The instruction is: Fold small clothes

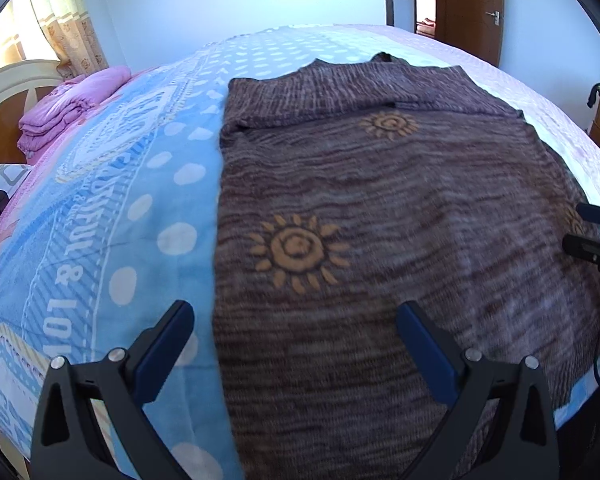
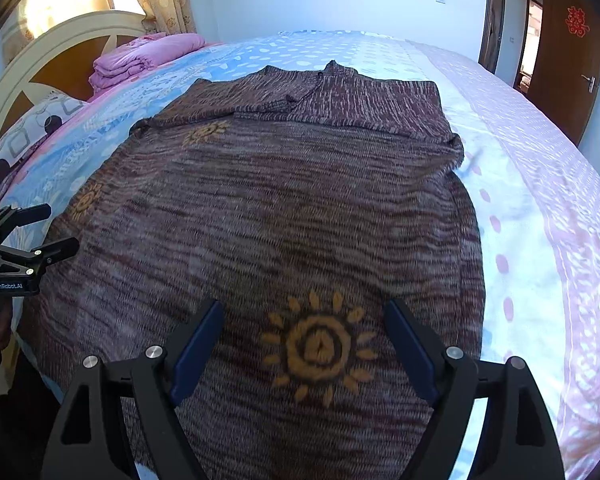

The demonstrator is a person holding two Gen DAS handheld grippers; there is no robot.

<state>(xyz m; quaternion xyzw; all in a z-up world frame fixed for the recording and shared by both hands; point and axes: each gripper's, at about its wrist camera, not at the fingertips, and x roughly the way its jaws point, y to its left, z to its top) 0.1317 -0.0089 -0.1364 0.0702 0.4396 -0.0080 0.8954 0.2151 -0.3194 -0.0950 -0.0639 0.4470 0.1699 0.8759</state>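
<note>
While the brown knitted sweater with orange sun motifs (image 2: pixel 268 208) lies flat on the blue dotted blanket (image 1: pixel 112 216), long axis running away from both, the left gripper (image 1: pixel 296 320) and right gripper (image 2: pixel 304 320) hover wide open, empty, above its near hem.

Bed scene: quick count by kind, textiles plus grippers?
Brown knit sweater: 1
Blue dotted blanket: 1
Folded pink quilt: 1
Patterned pillow: 1
Grippers: 2, left gripper, right gripper, both open
Total: 6
</note>
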